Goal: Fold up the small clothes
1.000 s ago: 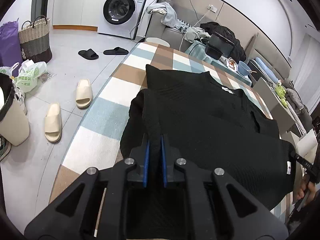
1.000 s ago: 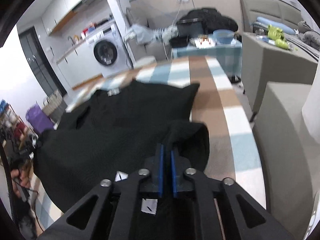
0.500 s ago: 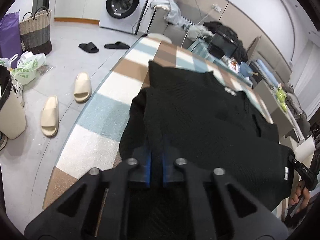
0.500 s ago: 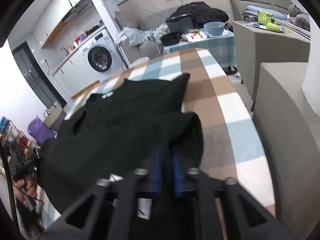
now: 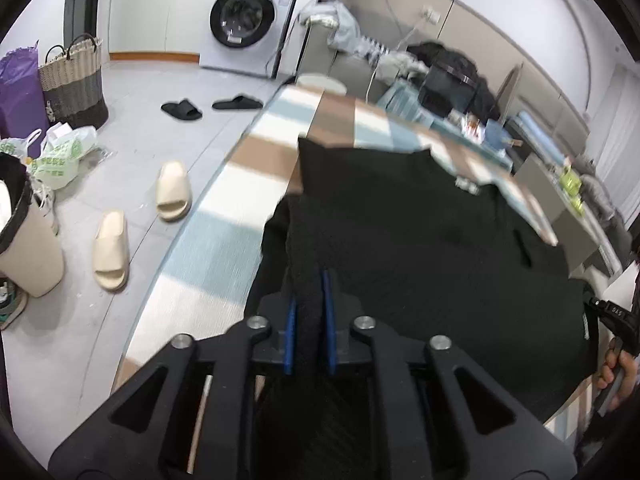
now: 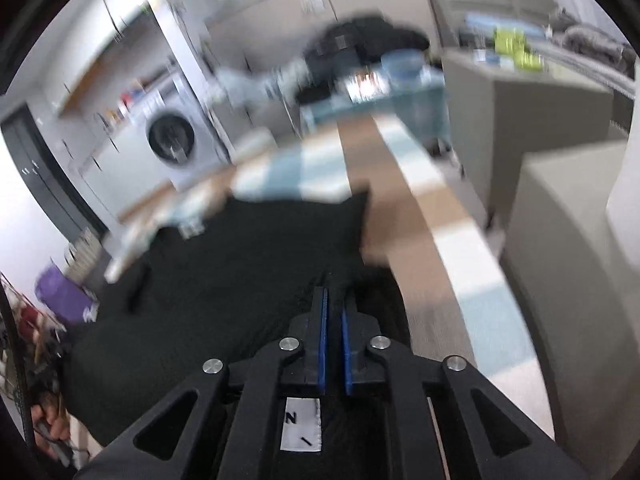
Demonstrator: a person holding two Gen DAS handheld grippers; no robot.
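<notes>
Black knit fabric fills most of both your views: the black garment (image 5: 420, 240) lies spread on the checked surface (image 5: 224, 240), its far corner pointing toward the washing machine (image 5: 248, 16). Your left gripper (image 5: 308, 312) has a thick fold of that garment between its blue pads (image 5: 289, 332), pressed on both sides, though the jaws are easing apart. Your right gripper (image 6: 334, 336) sits at the garment's other near edge (image 6: 240, 280); its jaws stand narrow and are opening too, with dark cloth running into the gap. That view is smeared, so you cannot be sure how firmly the pads bite. A white label (image 6: 301, 424) shows just under the right gripper's body. Off the surface's left side, two cream slippers (image 5: 112, 248) lie on the floor near a woven basket (image 5: 74, 80).
</notes>
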